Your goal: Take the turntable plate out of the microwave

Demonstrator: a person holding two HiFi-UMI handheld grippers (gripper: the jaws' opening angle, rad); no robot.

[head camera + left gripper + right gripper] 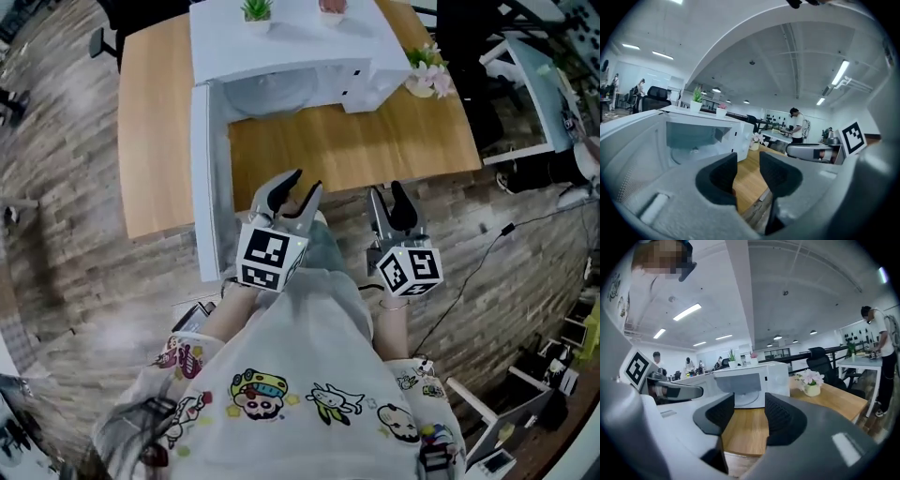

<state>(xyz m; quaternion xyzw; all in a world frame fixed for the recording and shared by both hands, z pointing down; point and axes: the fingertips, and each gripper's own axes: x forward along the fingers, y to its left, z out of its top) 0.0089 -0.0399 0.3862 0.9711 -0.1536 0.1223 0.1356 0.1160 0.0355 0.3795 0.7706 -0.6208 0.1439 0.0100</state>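
Observation:
The white microwave (281,37) stands at the far side of the wooden table (375,141), its door (208,178) swung wide open to the left. The glass turntable plate (746,399) lies inside the cavity and also shows faintly in the left gripper view (697,153). My left gripper (307,183) hovers at the table's near edge beside the open door, open, with nothing between its fingers. My right gripper (386,192) is to its right, just off the table's near edge, also open and holding nothing. Both point toward the microwave, well short of it.
A small green plant (255,11) and a pink pot (331,7) stand on top of the microwave. A vase of flowers (427,75) sits on the table to its right. Office chairs and a white desk (530,84) stand at the right, where a person (881,333) works.

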